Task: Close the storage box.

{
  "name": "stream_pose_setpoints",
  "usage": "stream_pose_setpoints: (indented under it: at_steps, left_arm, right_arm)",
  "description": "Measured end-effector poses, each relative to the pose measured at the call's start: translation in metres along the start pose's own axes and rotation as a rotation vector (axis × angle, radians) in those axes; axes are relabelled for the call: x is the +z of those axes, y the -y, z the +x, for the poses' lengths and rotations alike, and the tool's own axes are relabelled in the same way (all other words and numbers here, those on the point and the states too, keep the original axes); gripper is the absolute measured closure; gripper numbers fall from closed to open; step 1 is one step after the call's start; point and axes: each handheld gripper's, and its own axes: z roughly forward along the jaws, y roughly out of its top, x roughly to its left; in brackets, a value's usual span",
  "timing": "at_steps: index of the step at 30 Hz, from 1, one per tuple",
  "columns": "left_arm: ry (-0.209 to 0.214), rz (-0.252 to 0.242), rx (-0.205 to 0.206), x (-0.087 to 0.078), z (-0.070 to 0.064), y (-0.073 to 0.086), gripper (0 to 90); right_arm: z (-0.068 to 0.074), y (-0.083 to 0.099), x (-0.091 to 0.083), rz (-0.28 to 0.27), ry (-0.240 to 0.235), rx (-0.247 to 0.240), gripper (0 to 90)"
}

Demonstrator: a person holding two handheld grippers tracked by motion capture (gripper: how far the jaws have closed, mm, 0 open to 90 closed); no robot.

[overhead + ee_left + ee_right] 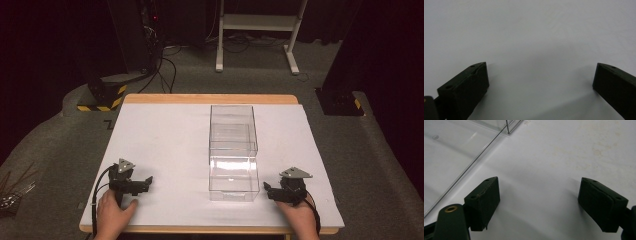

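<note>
Two clear plastic boxes stand in a row at the middle of the white table (165, 145): a near box (233, 178) and a far box (233, 129) behind it. My left gripper (145, 181) rests on the table at the front left, held by a hand, open with nothing between its jaws (540, 77). My right gripper (267, 189) rests at the front right, just right of the near box, open and empty (539, 197). The near box's wall (454, 157) lies to the left in the right gripper view.
The table has a wooden edge (210, 98) at the back. Beyond it lie grey floor, cables (167, 67), a white desk frame (260, 30) and dark stands with yellow-black tape (102, 97).
</note>
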Motion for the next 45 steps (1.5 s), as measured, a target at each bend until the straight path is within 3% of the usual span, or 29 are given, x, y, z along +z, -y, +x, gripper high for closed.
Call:
stream_pose_setpoints:
  at_steps: [20, 45]
  left_arm:
    - [0.000, 0.000, 0.000, 0.000, 0.000, 0.000, 0.5]
    - [0.001, 0.000, -0.001, 0.000, 0.000, 0.000, 0.5]
  right_arm:
    - [-0.001, 0.000, -0.001, -0.006, -0.009, 0.006, 17.3]
    - [0.003, -0.008, -0.023, -0.125, -0.025, 0.004, 15.7]
